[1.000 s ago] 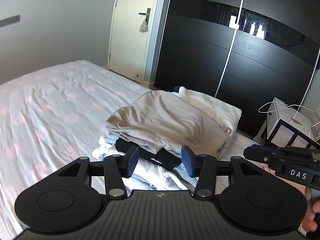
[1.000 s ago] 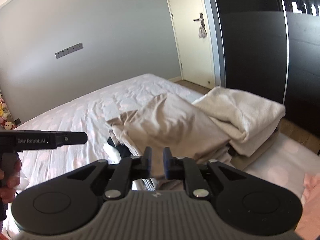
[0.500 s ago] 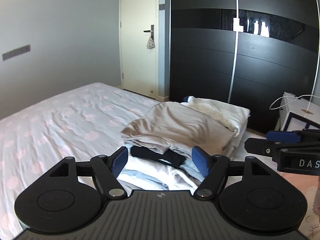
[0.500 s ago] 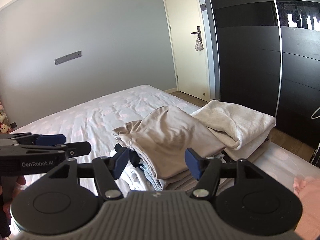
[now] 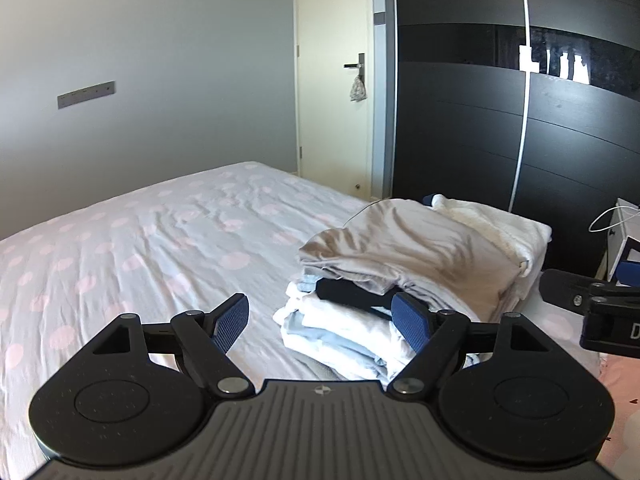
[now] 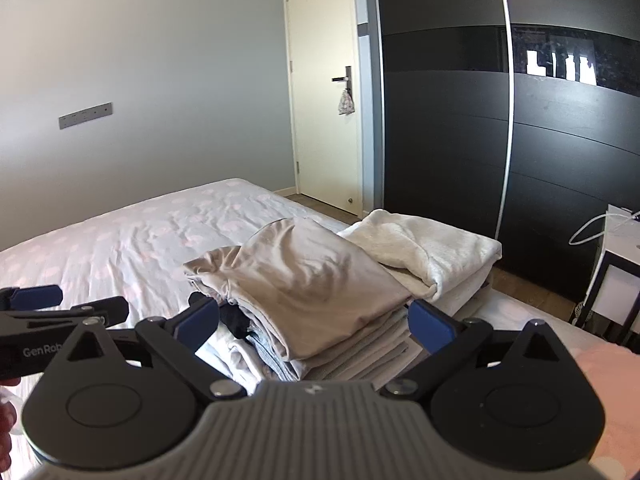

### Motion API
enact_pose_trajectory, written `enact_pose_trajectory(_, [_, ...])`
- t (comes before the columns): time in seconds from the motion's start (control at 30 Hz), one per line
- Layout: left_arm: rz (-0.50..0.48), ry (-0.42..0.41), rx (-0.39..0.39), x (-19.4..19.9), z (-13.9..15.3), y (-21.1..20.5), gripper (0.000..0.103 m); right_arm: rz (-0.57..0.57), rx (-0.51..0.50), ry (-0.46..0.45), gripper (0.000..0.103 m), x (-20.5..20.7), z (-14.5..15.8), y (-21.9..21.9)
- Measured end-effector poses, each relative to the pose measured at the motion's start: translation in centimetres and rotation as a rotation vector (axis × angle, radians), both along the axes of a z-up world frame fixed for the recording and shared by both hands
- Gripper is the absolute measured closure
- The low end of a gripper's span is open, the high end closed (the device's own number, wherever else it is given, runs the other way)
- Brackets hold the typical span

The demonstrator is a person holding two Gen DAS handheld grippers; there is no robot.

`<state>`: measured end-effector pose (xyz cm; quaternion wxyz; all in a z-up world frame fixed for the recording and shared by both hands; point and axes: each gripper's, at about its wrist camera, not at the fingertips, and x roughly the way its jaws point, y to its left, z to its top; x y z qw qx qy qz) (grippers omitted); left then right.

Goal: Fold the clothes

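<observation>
A stack of folded clothes lies on the bed, topped by a beige garment [image 5: 400, 248] [image 6: 312, 276]. A black piece [image 5: 352, 294] and white and pale blue layers [image 5: 340, 332] show beneath it. Behind sits a folded cream fleece [image 5: 496, 228] [image 6: 432, 248]. My left gripper [image 5: 320, 314] hovers just short of the stack's near left corner, its jaws opening with nothing between them. My right gripper [image 6: 316, 320] faces the stack's near side, its jaws also opening and holding nothing. Each view catches the other tool at its edge.
The bed [image 5: 140, 240], with a pink-dotted sheet, stretches away to the left. A black wardrobe [image 5: 480, 140] and a cream door [image 5: 332, 100] stand behind it. A white bedside table [image 5: 624, 236] with a cable is at the right. Pink cloth [image 6: 608, 380] lies at the near right.
Both grippers spread their jaws wide, the right from nearly shut. Both drew back from the stack and tipped up, so more of the wall and wardrobe shows.
</observation>
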<state>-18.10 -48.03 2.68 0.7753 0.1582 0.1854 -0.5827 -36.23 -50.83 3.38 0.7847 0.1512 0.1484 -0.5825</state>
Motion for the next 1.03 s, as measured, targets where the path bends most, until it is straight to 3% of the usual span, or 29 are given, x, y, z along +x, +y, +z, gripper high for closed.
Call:
enact_pose_trajectory(0.23, [-0.022,-0.049,-0.007,-0.9,-0.7,0.3,0.025,-0.001,0.041,0.014,0.001,0.7,-0.9,0.0])
enact_pose_trajectory(1.03, [-0.045,-0.016,-0.003,-1.2,-0.2,0.1,0.024,0.001,0.044,0.016,0.001,0.9,-0.7,0.4])
